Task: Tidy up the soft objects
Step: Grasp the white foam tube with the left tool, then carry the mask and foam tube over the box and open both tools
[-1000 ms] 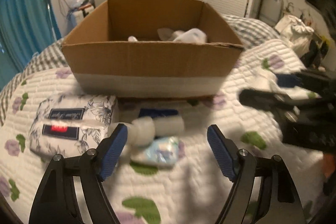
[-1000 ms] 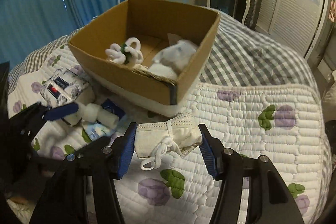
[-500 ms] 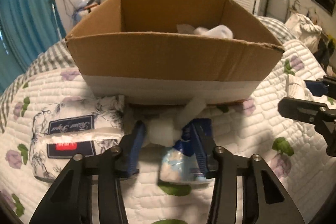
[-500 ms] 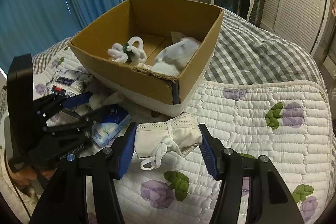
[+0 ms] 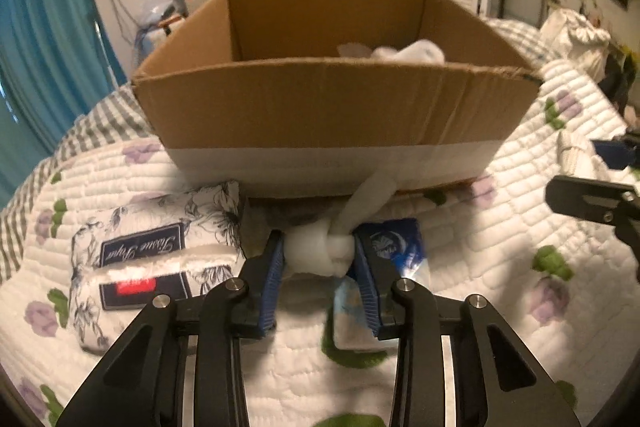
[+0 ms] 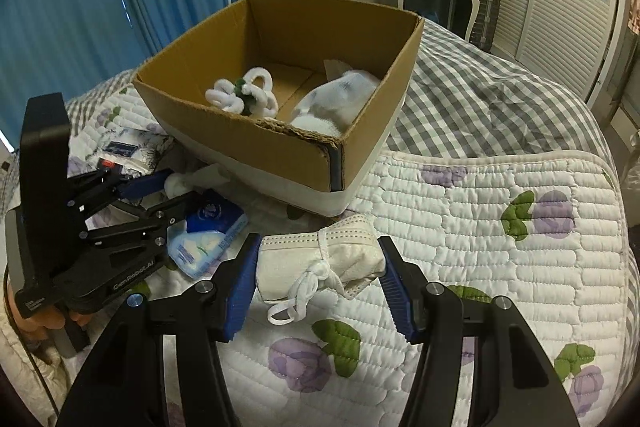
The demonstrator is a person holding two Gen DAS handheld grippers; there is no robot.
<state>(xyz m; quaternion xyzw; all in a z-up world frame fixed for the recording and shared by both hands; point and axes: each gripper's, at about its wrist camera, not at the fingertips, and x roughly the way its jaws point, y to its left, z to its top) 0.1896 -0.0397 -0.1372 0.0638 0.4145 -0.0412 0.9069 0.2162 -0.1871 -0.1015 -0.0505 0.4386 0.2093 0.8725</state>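
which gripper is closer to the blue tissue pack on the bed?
Left. The left gripper is shut on the white cloth roll right beside the blue tissue pack. The right gripper straddles the face mask bundle, farther away.

The left tool (image 5: 319, 259) is held low and level, its two blue-padded fingers (image 5: 273, 277) drawn close together and pressed against a white foam roll (image 5: 320, 254), which is pinched between them. From the right wrist view, the same left tool (image 6: 166, 193) is seen at about nine o'clock, its black frame angled toward two o'clock, and a little of the holding hand (image 6: 44, 321) is glimpsed beneath the grip at the left edge. The right tool (image 6: 318, 279) is held with its fingers (image 6: 240, 287) spread wide, one on each side of a folded white cloth bundle (image 6: 320, 261); whether the pads are touching it cannot be told.
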